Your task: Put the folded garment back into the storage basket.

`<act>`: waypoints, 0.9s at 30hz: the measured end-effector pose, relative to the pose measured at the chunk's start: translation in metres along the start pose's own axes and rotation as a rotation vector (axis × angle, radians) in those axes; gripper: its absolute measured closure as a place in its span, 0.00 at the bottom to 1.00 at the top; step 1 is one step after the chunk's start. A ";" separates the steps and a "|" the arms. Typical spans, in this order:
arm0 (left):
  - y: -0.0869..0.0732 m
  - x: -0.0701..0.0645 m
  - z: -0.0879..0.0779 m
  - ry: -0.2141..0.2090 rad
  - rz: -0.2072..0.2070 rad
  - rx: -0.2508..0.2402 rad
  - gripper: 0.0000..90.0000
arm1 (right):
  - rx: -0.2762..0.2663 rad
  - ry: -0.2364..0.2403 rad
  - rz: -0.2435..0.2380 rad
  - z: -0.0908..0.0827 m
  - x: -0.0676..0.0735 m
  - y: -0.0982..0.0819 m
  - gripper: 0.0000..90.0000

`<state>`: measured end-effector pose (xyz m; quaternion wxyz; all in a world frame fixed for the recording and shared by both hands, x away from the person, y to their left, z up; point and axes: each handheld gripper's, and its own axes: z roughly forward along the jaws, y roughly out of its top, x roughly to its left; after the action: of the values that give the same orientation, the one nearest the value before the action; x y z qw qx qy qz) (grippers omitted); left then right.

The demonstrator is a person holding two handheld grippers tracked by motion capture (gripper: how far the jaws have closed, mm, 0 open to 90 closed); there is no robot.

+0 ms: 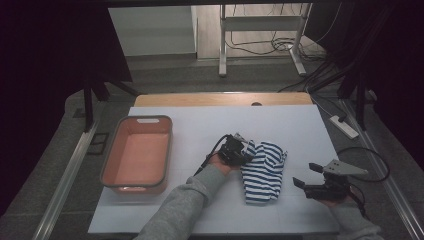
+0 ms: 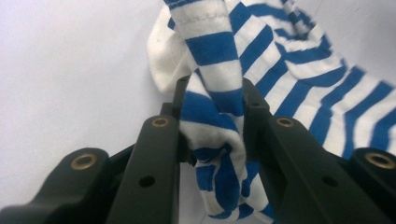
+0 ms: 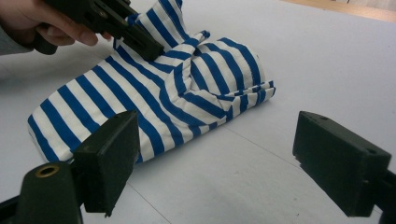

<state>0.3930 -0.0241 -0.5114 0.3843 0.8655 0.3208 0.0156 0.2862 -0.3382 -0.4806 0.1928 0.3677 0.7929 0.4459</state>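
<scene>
A blue-and-white striped cloth (image 1: 263,172) lies folded in the middle of the white table (image 1: 200,125). My left gripper (image 1: 245,151) is at the cloth's upper left edge and is shut on a bunched fold of the striped cloth (image 2: 217,116), which fills the gap between its jaws. In the right gripper view the same left gripper (image 3: 140,39) bites into the top of the cloth (image 3: 154,98). My right gripper (image 1: 306,176) hovers to the right of the cloth, jaws wide open with nothing between them. Its fingertips (image 3: 112,158) frame the cloth from a short distance.
An orange-pink tub (image 1: 137,154) with a grey rim stands at the table's left side. A white power strip (image 1: 344,126) and cables lie on the floor beyond the right edge. Bare table surface lies in front of and behind the cloth.
</scene>
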 end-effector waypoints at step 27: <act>0.007 -0.007 -0.035 -0.082 -0.038 -0.156 0.83 | -0.012 -0.017 0.000 -0.001 -0.001 0.000 0.18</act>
<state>0.3817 -0.0091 -0.4804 0.4635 0.8267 0.3189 -0.0021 0.2860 -0.3391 -0.4798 0.2018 0.3702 0.7886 0.4476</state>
